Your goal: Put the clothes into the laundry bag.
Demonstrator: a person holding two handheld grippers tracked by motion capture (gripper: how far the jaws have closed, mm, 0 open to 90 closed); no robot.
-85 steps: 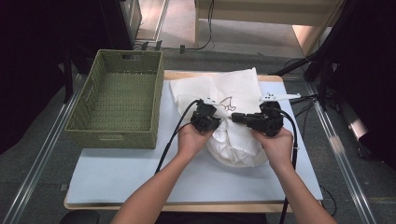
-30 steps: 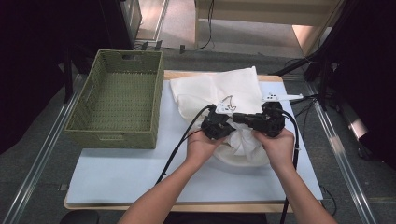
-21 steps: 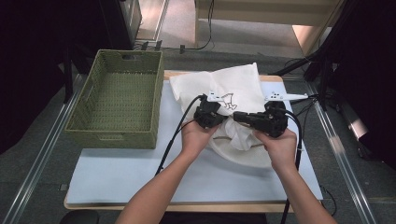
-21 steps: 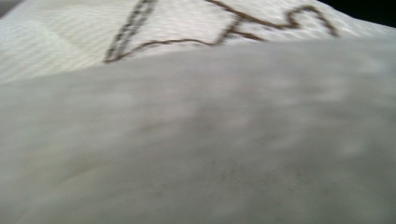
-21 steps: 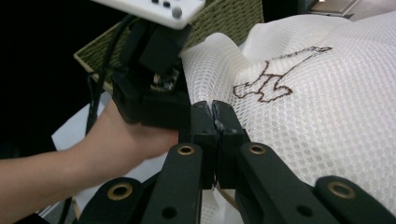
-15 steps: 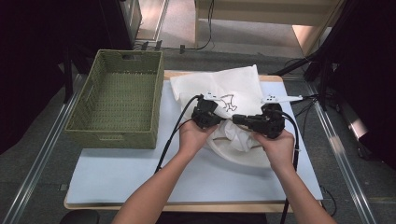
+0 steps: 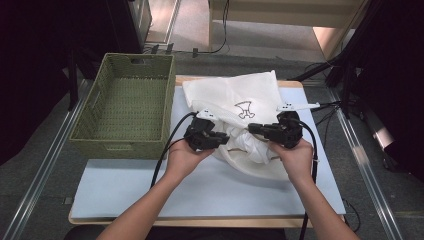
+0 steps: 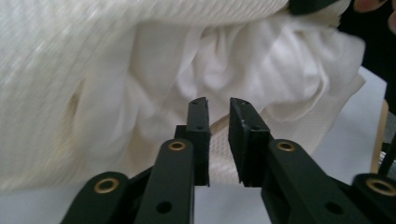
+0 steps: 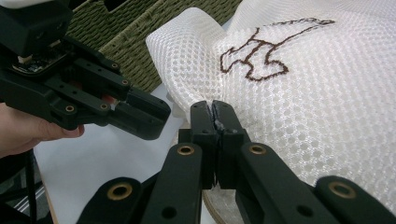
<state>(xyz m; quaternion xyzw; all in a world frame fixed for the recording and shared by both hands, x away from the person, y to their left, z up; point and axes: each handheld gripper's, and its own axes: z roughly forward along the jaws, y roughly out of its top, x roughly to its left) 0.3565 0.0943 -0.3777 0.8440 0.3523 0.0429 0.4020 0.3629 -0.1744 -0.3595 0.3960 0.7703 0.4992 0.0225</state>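
1. Pale blue covers the surface (image 7: 150,185), which stands on a grey floor with dark equipment at both sides.
2. At the far left of it sits a green woven basket (image 7: 125,107).
3. Beside the basket, toward the middle, lies a white mesh laundry bag (image 7: 240,97) with a small brown stitched figure on it – white cloth (image 7: 250,142) bulges from its near opening.
4. Left gripper (image 7: 220,138): it is at the left edge of the bag's opening. In the left gripper view its jaws stand a little apart and have just been opening; nothing is between them, and the bunched cloth (image 8: 224,74) lies just beyond their tips.
5. Right gripper (image 7: 252,128): it points left across the bag's opening. In the right gripper view its jaws (image 9: 214,112) are clenched on the edge of the mesh bag (image 9: 299,88).
6. The two grippers face each other – near, with the cloth between them.
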